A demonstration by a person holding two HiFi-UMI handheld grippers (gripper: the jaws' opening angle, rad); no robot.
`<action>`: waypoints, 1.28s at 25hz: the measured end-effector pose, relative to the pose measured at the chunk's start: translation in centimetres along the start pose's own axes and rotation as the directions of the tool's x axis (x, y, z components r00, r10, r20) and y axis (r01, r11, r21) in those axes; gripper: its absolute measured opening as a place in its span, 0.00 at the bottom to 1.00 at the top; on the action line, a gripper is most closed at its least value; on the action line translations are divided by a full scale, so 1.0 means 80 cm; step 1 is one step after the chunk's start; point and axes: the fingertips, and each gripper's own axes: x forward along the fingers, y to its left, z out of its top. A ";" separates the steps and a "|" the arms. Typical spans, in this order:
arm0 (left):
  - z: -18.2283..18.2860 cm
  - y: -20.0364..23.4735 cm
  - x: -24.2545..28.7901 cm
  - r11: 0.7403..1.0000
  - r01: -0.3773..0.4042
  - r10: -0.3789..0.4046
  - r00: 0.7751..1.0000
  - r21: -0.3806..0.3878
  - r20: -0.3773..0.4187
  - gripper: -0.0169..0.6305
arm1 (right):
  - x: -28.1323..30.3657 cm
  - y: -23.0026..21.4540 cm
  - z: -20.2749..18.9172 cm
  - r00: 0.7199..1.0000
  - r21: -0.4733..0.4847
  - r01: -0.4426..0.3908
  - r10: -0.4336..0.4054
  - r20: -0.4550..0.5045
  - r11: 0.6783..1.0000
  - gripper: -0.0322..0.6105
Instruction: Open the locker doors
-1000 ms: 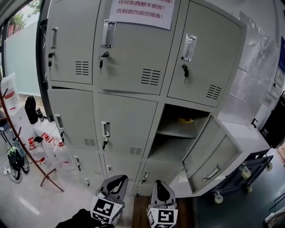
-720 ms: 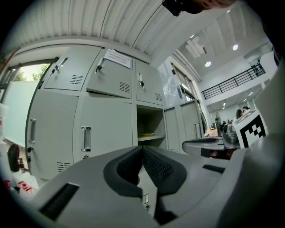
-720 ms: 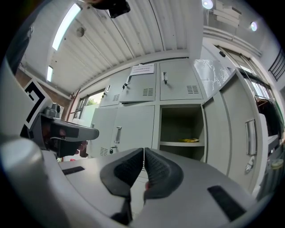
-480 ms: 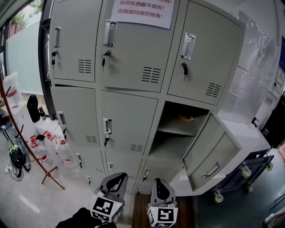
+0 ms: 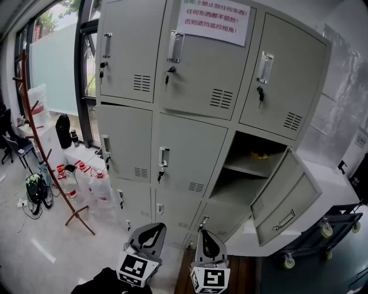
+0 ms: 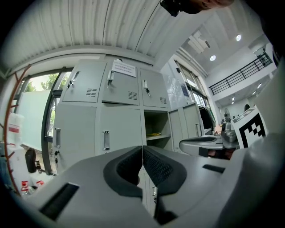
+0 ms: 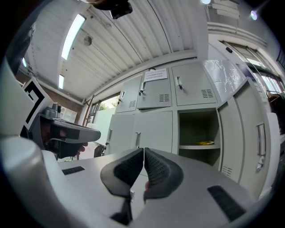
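Head view, and the grey locker bank (image 5: 190, 120) fills the frame, three columns wide, with a white paper notice (image 5: 214, 17) printed in red taped across the top. One door is already out: the open door (image 5: 284, 198) of the right column's middle compartment swings off to the right. That leaves a shelf (image 5: 244, 167) on show with a small yellow thing (image 5: 260, 155) lying on it, too small to say what it is. The three top-row doors sit closed, keys dangling from their locks, and the middle-row centre door (image 5: 181, 155) is shut too.

Down at the bottom edge, the left gripper (image 5: 150, 229) and the right gripper (image 5: 207, 235) sit side by side, pointing at the lockers but well short of them, touching nothing.

Left gripper view: the ribbed pads are clenched tip to tip, nothing between them, lockers straight ahead. Right gripper view: same story, jaws pressed together and empty, the open compartment beyond them to the right.

Off to the left a red coat stand (image 5: 35, 126) leans over some water bottles (image 5: 98, 184), and a wheeled cart (image 5: 322, 229) is parked at the right.
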 end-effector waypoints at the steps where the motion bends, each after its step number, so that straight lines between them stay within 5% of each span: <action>1: 0.001 0.006 -0.006 1.000 -0.013 0.013 1.000 0.001 -0.001 0.06 | 0.002 0.008 0.002 1.000 0.000 -0.012 0.012 0.001 1.000 0.09; 11: -0.006 0.090 -0.024 0.995 -0.100 0.100 0.995 0.004 -0.001 0.06 | 0.058 0.070 0.006 0.997 0.015 -0.082 0.082 0.013 0.996 0.09; 32: -0.030 0.284 0.108 0.999 -0.019 0.019 0.999 -0.027 -0.034 0.06 | 0.288 0.107 -0.003 0.999 0.011 -0.018 0.018 -0.028 1.000 0.08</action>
